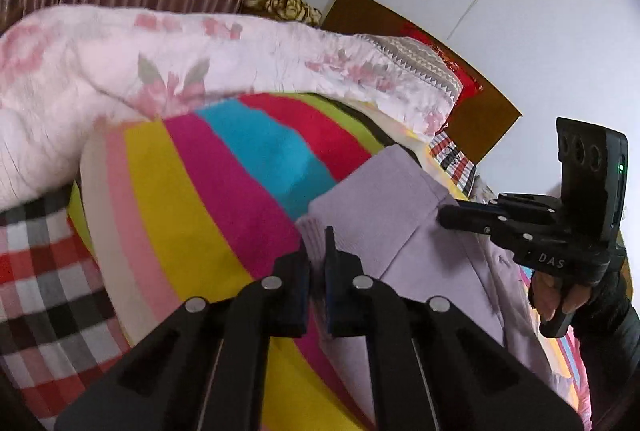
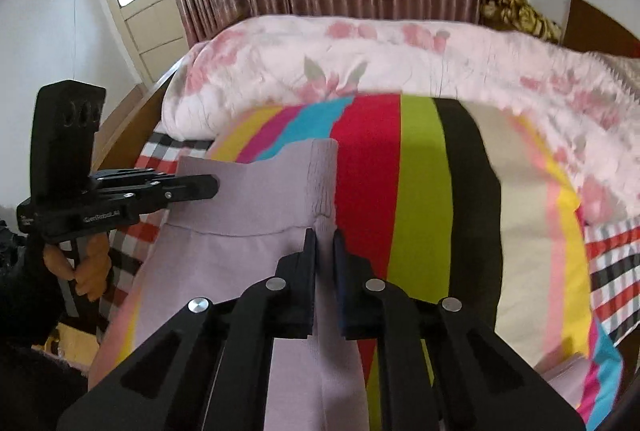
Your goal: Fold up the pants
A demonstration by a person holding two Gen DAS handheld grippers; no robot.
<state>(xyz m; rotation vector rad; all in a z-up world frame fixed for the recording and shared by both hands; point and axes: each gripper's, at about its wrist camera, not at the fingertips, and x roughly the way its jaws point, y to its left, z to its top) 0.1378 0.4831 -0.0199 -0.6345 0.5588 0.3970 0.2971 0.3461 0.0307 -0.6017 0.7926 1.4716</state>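
The ribbed lilac pants (image 2: 256, 199) are pinched at the waistband by both nearly closed tongs, left (image 1: 317, 255) and right (image 2: 325, 251), over a striped bedsheet (image 2: 420, 191).

Both grippers are matte black, with angular slotted link arms pinned by round silver screws. The left gripper (image 1: 317, 251) has flat black jaws with blue inner pads. The right gripper (image 2: 325, 251) looks the same. White lettering marks each body; a green light glows on the right one's upright block. Bare hands (image 2: 86, 271) grip the handles, with black sleeves.
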